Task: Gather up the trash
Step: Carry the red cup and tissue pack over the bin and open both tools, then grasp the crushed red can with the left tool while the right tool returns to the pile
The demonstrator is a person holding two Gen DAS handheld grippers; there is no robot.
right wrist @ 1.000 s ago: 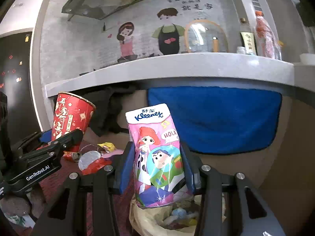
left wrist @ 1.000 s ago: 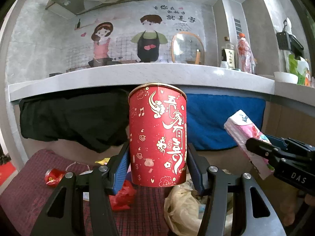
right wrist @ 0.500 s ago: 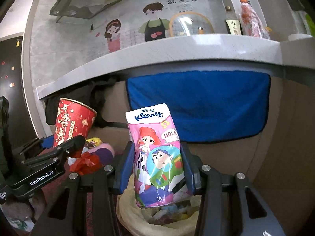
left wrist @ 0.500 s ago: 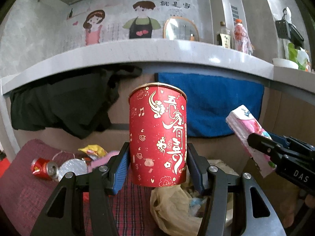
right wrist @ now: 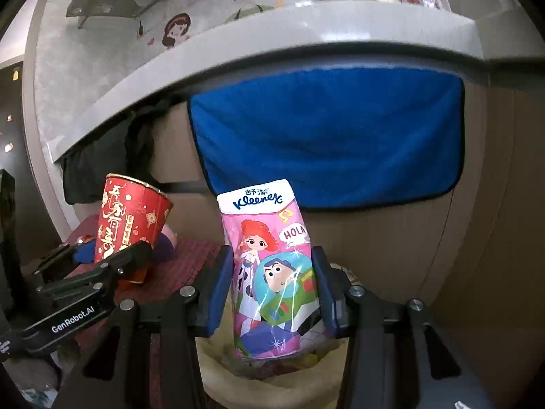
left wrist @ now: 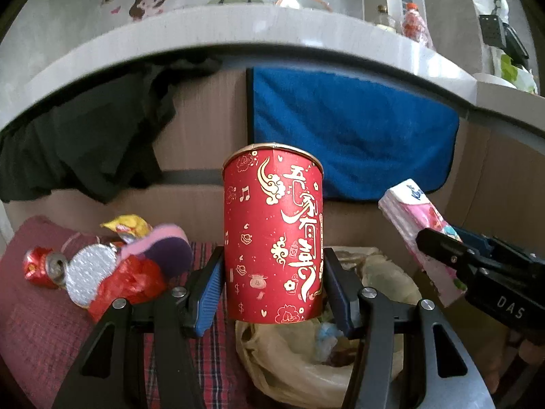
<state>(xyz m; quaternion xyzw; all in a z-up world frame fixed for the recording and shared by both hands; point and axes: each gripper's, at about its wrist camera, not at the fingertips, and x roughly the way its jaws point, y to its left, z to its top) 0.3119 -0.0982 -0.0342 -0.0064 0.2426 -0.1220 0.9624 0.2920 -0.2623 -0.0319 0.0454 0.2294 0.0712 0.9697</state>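
My left gripper (left wrist: 274, 291) is shut on a red paper cup (left wrist: 272, 235) with gold print, held upright above the near rim of a yellowish plastic trash bag (left wrist: 289, 364). My right gripper (right wrist: 270, 293) is shut on a pink Kleenex tissue pack (right wrist: 269, 266), held over the same bag (right wrist: 272, 385). The cup (right wrist: 131, 218) shows at left in the right wrist view. The pack (left wrist: 420, 238) shows at right in the left wrist view.
Loose trash lies on the plaid cloth at left: a crushed red can (left wrist: 42, 266), a silver foil piece (left wrist: 90, 269), red wrapper (left wrist: 127, 279), yellow wrapper (left wrist: 126, 226), a pink-purple item (left wrist: 167, 250). A blue towel (left wrist: 351, 129) and black cloth (left wrist: 81, 143) hang under the counter edge (left wrist: 238, 32).
Both grippers have tilted and moved down toward the bag with their loads. The counter has risen in view and the bag and loose trash have come closer.
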